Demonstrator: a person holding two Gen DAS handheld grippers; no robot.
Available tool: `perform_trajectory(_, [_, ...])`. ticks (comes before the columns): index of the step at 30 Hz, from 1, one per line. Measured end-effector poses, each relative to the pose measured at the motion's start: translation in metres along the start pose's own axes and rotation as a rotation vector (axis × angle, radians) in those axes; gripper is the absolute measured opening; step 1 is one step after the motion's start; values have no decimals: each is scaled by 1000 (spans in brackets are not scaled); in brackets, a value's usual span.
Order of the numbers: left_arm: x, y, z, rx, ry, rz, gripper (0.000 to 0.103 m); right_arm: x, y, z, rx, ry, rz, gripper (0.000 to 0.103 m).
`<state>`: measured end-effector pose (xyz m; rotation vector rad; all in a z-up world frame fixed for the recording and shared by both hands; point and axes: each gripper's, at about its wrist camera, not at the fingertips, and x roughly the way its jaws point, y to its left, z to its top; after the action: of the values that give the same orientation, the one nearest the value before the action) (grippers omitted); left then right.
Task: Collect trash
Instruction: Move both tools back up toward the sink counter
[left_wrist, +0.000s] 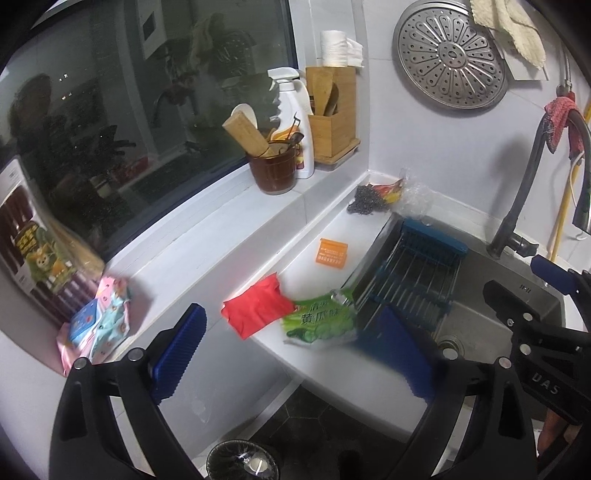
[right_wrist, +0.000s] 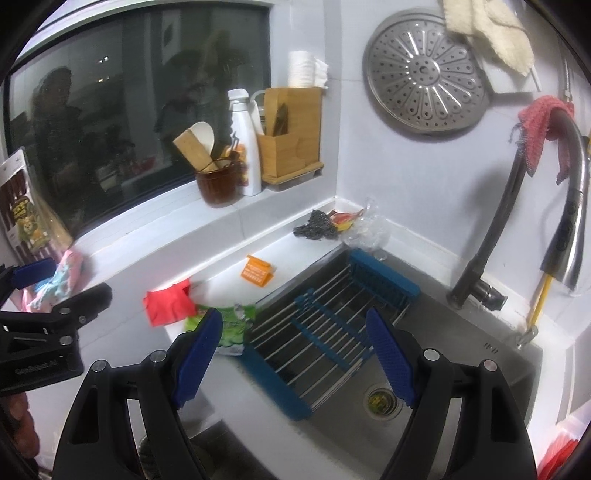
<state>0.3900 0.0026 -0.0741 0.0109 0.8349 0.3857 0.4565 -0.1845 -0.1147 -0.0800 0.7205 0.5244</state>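
Litter lies on the white counter left of the sink: a red paper scrap, a green snack packet overlapping it at the sink's edge, and a small orange card. A pink and blue wrapper sits at the far left. Crumpled clear plastic fills the back corner. My left gripper hovers open short of the red scrap and green packet. My right gripper is open over the drying rack, holding nothing.
A blue drying rack spans the steel sink, with a faucet behind. A steel scourer lies in the corner. The sill holds a brown utensil pot, spray bottle and bamboo holder. A round dark bin sits below the counter edge.
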Motion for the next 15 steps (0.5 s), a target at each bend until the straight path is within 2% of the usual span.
perform_trajectory(15, [54,-47,37,44,45,29,93,84,-54,34,-7,29,15,78])
